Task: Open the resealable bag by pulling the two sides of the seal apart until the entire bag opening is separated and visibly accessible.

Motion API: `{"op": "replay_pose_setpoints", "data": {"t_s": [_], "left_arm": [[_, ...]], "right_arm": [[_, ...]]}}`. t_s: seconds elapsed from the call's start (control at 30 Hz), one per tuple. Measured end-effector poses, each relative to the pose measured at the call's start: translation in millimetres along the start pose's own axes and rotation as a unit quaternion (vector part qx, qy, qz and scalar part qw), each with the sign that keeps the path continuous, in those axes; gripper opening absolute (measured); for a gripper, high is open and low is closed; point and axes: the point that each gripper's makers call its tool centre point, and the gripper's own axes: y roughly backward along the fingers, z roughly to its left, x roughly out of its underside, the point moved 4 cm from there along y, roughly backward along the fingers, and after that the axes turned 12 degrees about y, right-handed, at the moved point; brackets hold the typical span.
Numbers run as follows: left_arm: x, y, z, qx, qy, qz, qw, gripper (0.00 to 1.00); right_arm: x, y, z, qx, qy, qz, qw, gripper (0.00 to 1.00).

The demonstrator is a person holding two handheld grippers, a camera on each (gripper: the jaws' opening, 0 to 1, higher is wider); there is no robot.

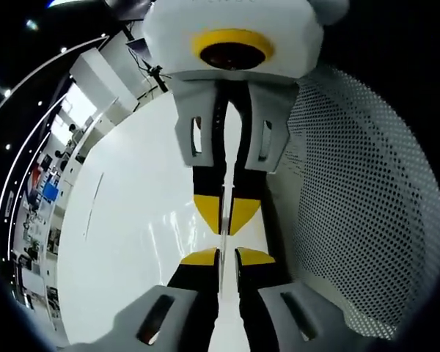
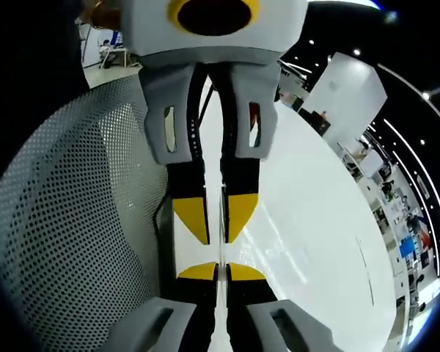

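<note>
Clear resealable bag (image 1: 222, 220), barely discernible, shows as 1 thin pale edge; opening state unclear

The right gripper (image 2: 221, 273), black with yellow-tipped jaws, rises from the bottom of the right gripper view with its jaws closed on a thin clear plastic edge of the resealable bag (image 2: 221, 220). Opposite it, the left gripper (image 2: 218, 220) points down from the top, tip to tip, jaws pressed together on the same edge. Beneath lies a glossy white table (image 2: 308, 220); a perforated white mesh panel (image 2: 73, 235) stands along its left edge.
</note>
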Motion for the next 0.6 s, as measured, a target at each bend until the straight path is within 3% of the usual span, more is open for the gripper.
{"op": "replay_pose_setpoints", "data": {"t_s": [0.23, 0.6], "left_arm": [[3.4, -3.8, 1.9, -0.003, -0.009, 0.017, 0.9998, 0.00], [3.9, -1.8, -1.0, 0.005, -0.005, 0.012, 0.9999, 0.00]], "right_arm": [[-5.3, -1.9, 1.8, -0.004, 0.007, -0.005, 1.0000, 0.00], [-8.8, -1.1, 2.3, -0.017, -0.003, -0.023, 0.9996, 0.00]]}}
